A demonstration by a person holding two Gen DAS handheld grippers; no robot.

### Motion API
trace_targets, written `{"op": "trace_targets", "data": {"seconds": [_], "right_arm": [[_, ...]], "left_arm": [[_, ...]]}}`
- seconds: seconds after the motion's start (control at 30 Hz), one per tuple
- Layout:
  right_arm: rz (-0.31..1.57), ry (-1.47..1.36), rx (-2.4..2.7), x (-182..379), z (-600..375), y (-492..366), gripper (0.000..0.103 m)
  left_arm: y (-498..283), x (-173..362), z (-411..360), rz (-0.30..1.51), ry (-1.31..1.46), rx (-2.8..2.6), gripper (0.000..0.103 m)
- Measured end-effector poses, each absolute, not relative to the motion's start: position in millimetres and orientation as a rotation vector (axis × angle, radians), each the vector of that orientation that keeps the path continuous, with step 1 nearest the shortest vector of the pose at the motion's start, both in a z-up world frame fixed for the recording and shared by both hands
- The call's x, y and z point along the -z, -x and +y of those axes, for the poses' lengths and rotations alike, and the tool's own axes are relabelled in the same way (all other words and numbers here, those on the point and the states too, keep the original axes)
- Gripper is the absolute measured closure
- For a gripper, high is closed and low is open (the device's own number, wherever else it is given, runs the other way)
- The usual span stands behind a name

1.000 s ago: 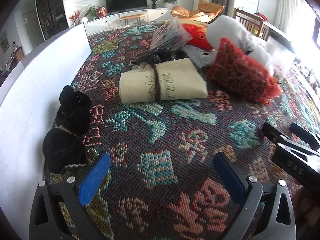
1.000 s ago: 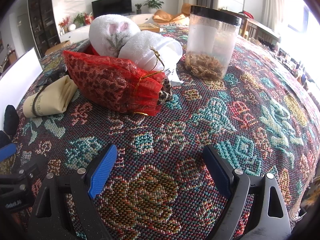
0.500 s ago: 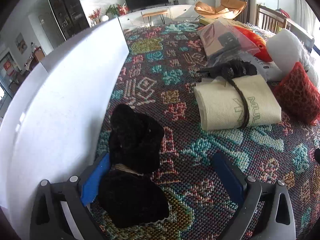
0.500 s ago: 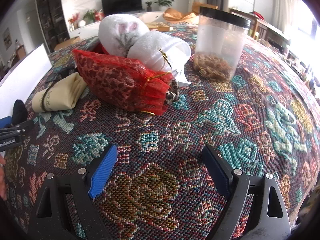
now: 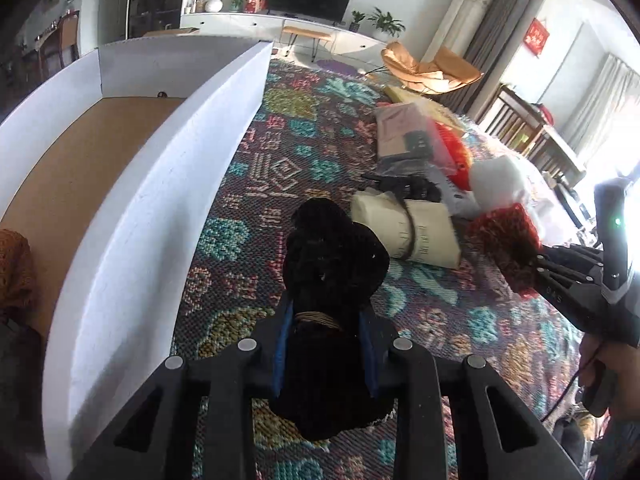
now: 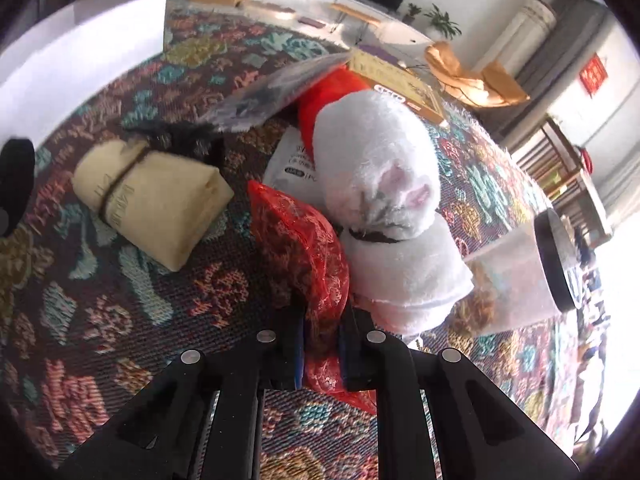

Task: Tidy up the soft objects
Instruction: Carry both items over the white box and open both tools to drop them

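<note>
A: Which step is in hand?

B: Both tools are loaded, so it reads as the carry stage. The left gripper [image 5: 325,344] has its blue pads closed on the waist of the black plush bundle [image 5: 334,264], right where a tan cord ties it. The bundle appears lifted off the patterned cloth [image 5: 240,240], though the view does not settle that.

A: And the other one?

B: The right gripper [image 6: 320,346] is pinched narrow on the lower end of the red mesh pouch [image 6: 304,248]. The pouch leans against the white rolled towels [image 6: 384,200]; whether its far end rests on the cloth cannot be told.

A: Where should they go?

B: Probably the white box [image 5: 168,184] on the left, whose wall runs just beside the black bundle. Its brown floor is mostly bare, with one orange knitted item [image 5: 14,268] at the near end.

A: What does the next move call for?

B: A lift over the wall before any release, since the rim stands higher than the cloth. The plush hangs past the fingers on both sides, so it could snag the edge. The pouch sits well apart from the box, with the beige tied roll [image 6: 156,200] between.

A: What is left?

B: That roll, the towels and the red soft toy [image 6: 328,92] under a clear plastic packet [image 6: 264,92] remain on the cloth.
</note>
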State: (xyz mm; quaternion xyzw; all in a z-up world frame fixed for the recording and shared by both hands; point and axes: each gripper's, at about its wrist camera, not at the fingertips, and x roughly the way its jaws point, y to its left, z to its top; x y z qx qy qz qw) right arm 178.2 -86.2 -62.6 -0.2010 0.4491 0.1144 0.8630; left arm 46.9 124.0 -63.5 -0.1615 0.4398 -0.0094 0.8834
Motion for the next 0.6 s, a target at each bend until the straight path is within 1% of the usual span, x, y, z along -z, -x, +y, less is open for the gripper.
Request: {"op": "trace_targets", "data": {"seconds": [0.13, 0.2, 0.3, 0.37, 0.43, 0.47, 0.5, 0.53, 0.57, 0.6], "right_arm": [[0.915, 0.112, -0.343, -5.9, -103.3, -152.9, 0.089], [0.908, 0.006, -0.460, -37.8, -88.1, -141.7, 0.089], [0.899, -0.103, -0.670, -74.2, -36.3, -126.4, 0.088], [0.904, -0.153, -0.807, -85.4, 9.8, -113.1, 0.088], [0.914, -0.177, -0.919, -89.7, 55.8, -102.7, 0.085], [0.916, -0.182, -0.955, -88.4, 76.8, -98.5, 0.078], [0.915, -0.193, -0.974, -85.0, 94.5, -94.9, 0.060], [0.915, -0.204, -0.990, -80.3, 108.9, -93.1, 0.047], [0.916, -0.207, -0.992, -74.1, 116.7, -89.1, 0.029], [0.920, -0.205, -0.990, -69.0, 120.7, -88.9, 0.030]], "left_arm": [[-25.0, 11.6, 132.2, 0.823, 0.367, 0.096, 0.074], [-11.5, -18.3, 150.0, 0.758, 0.346, 0.071, 0.074], [5.4, -50.6, 192.7, 0.692, 0.288, -0.052, 0.074], [14.7, -60.2, 223.4, 0.680, 0.239, -0.160, 0.074], [19.5, -58.9, 251.0, 0.699, 0.183, -0.276, 0.068], [20.7, -55.0, 262.7, 0.709, 0.150, -0.343, 0.062], [22.0, -49.3, 274.0, 0.724, 0.121, -0.409, 0.036], [23.9, -43.1, 285.0, 0.742, 0.103, -0.473, 0.005], [26.7, -37.6, 293.7, 0.745, 0.092, -0.525, 0.000], [30.0, -32.5, 300.0, 0.739, 0.087, -0.562, 0.000]]}}
